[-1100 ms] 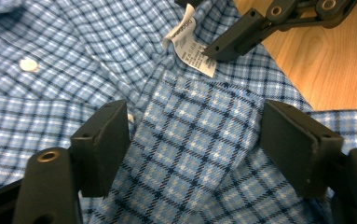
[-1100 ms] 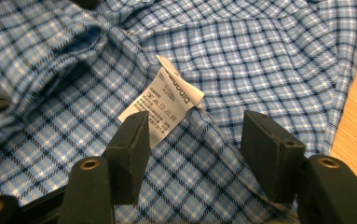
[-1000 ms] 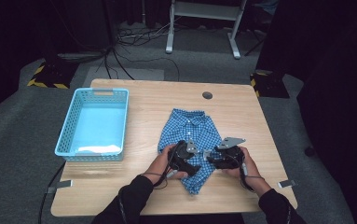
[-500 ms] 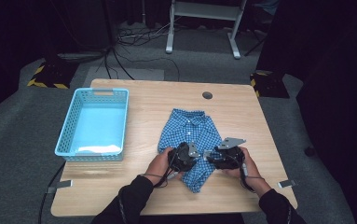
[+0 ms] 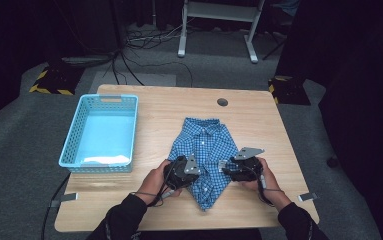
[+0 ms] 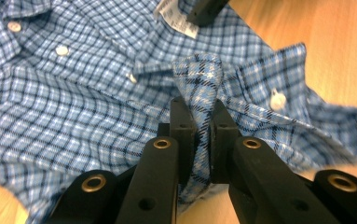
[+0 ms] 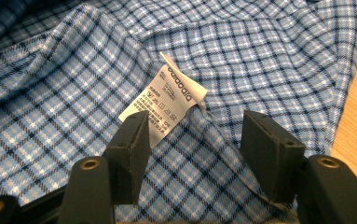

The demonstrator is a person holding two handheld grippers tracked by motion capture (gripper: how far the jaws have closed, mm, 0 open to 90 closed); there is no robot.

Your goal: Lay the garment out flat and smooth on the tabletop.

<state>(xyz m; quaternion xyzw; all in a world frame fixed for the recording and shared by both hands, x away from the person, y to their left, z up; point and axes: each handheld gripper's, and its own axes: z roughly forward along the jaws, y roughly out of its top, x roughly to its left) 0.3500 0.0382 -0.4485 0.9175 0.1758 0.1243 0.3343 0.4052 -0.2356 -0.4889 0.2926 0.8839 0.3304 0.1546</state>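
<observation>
Shirt (image 5: pixel 205 150) is soft, light and floppy, so grab folded edges, not flat cloth. Left gripper (image 6: pixel 203 135) has just been closing and now pinches a bunched fold; right gripper (image 7: pixel 192 140) sits half-open over the care label (image 7: pixel 167 105), holding nothing.

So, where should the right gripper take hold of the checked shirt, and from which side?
Probably the raised fold of cloth just beside the white care label, approached from above with one jaw on each side. The right gripper stands open over the checked shirt there, and the ridge gives its jaws something to pinch. The left gripper already pinches a similar fold.
</observation>
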